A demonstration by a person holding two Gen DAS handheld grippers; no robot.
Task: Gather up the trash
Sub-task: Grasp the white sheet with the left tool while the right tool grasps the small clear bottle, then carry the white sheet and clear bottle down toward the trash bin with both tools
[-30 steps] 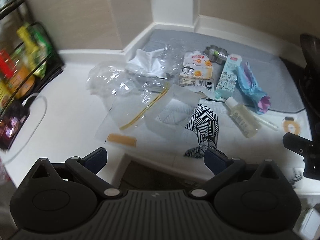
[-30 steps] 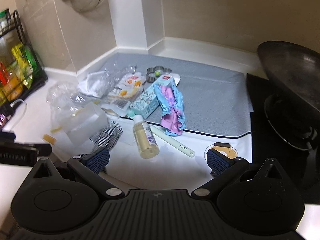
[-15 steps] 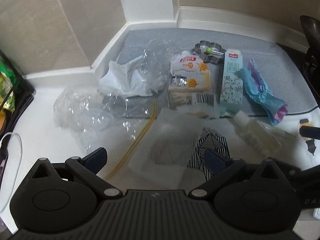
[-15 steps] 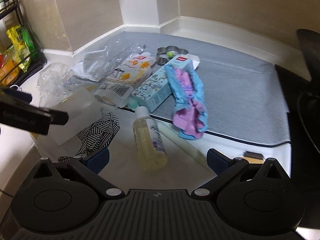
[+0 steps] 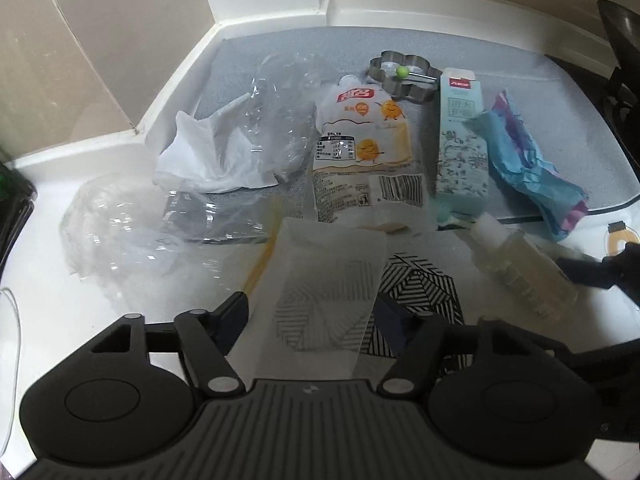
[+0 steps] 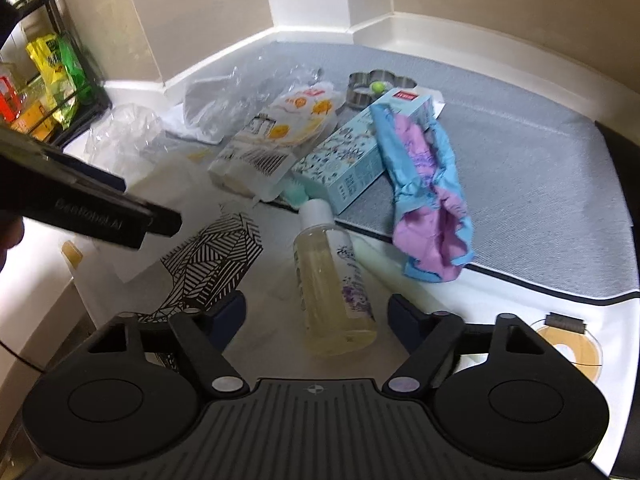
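Nearest, a translucent frosted bag (image 5: 324, 280) is straddled, apparently untouched, by the spread left gripper (image 5: 312, 312), a clear bottle (image 6: 332, 288) lies between the parted right gripper (image 6: 316, 316) jaws, while a spice rack (image 6: 44, 76) is seen only rightward.

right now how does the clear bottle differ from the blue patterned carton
The clear bottle is round, see-through, holds yellowish liquid and has a white cap; the blue patterned carton is boxy and opaque. The bottle lies on the white counter between the right gripper's open fingers; the carton lies on the grey mat, partly under a crumpled blue-pink wrapper. Both lie flat.
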